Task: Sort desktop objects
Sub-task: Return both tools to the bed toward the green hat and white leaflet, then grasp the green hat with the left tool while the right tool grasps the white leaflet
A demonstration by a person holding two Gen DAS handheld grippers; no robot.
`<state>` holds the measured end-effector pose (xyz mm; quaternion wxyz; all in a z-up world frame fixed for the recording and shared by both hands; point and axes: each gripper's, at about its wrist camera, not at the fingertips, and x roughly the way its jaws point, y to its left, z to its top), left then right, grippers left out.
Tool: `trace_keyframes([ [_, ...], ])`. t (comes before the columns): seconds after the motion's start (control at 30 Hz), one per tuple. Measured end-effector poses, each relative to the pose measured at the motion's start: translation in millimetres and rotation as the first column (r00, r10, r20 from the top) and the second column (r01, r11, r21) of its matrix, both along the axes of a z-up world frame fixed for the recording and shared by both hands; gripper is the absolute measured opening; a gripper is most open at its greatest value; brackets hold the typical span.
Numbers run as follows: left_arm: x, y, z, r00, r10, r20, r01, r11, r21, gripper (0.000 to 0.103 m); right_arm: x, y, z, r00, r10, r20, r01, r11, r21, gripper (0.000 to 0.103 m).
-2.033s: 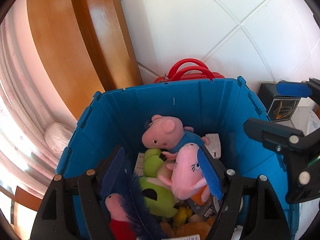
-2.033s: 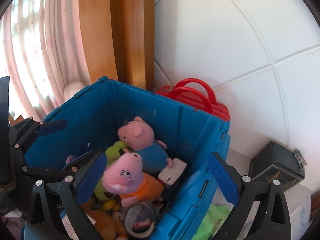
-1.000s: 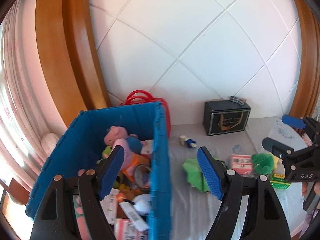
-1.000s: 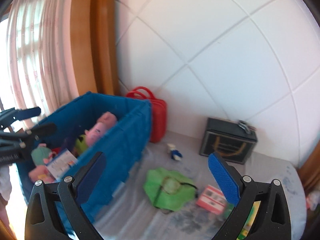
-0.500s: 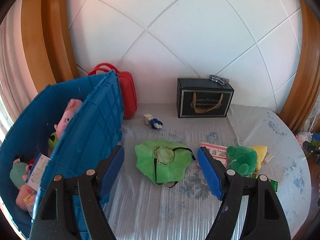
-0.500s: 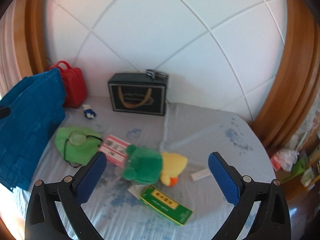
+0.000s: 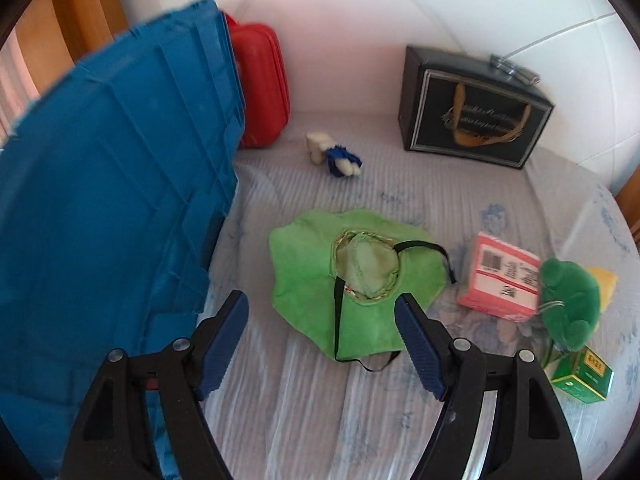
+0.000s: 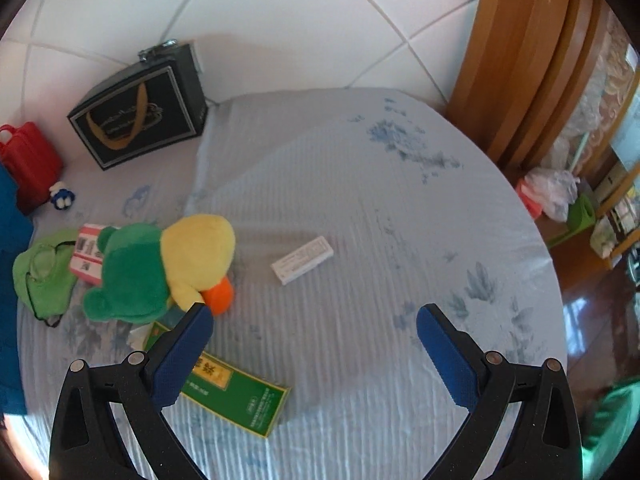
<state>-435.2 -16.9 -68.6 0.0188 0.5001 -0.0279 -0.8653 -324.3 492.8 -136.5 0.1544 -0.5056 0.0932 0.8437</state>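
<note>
With both tongs gaping and holding nothing, the step in hand looks like choosing the next pick. Left tongs [image 7: 322, 344] hover by the blue bin [image 7: 112, 184], over the green hat [image 7: 352, 276] on the desk [image 8: 360, 208]. Right tongs [image 8: 314, 354] hang near the plush [image 8: 160, 268], green box [image 8: 236, 396] and white box [image 8: 302, 260] (nothing blocks them). Next comes a descent and a squeeze.
</note>
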Motion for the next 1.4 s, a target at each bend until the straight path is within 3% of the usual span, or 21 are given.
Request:
trace_keyframes([
  [0.13,-37.7,-0.3,-42.6,0.996,0.011,0.085,-0.01,1.0,-0.01,0.075,-21.0,12.4,-29.8,0.998,-0.023,0.064,0.025,0.999,-0.035,0.103],
  [0.4,-88.8,2.6,-103.3,0.988,0.028,0.154,-0.021,0.999,-0.046,0.075,-71.3,36.8,-82.0,0.983,-0.095,0.156,0.111,0.989,-0.099,0.103],
  [0.63,-108.1,13.0,-130.0,0.98,-0.022,0.199,0.029,0.999,-0.033,0.075,-98.5,53.1,-120.1,0.962,-0.196,0.19,0.231,0.955,-0.186,0.103],
  [0.83,-115.5,16.6,-138.2,0.978,-0.021,0.208,0.034,0.998,-0.055,0.076,-104.2,50.1,-125.6,0.956,-0.208,0.205,0.247,0.952,-0.184,0.101],
  [1.0,-110.5,22.4,-135.9,0.978,-0.043,0.204,0.062,0.994,-0.087,0.066,-103.5,46.8,-123.9,0.96,-0.192,0.206,0.235,0.948,-0.213,0.078],
  [1.03,-108.5,22.9,-133.3,0.979,-0.045,0.2,0.064,0.994,-0.087,0.062,-102.5,47.2,-124.4,0.958,-0.197,0.207,0.241,0.946,-0.216,0.066],
  [1.07,-106.3,23.2,-130.0,0.98,-0.046,0.195,0.064,0.994,-0.086,0.058,-101.0,47.9,-125.1,0.956,-0.205,0.21,0.249,0.944,-0.215,0.043],
  [1.1,-102.8,24.1,-124.7,0.981,-0.054,0.184,0.071,0.994,-0.088,0.05,-99.2,48.9,-126.4,0.953,-0.213,0.215,0.259,0.942,-0.216,0.033],
  [1.2,-95.3,26.6,-107.9,0.984,-0.09,0.155,0.1,0.993,-0.06,0.021,-93.9,52.0,-131.3,0.951,-0.215,0.223,0.27,0.929,-0.252,0.032],
  [1.4,-83.3,26.7,-82.8,0.992,-0.087,0.094,0.087,0.996,0.01,0.016,-83.3,43.2,-122.8,0.962,-0.189,0.198,0.231,0.95,-0.212,0.027],
])
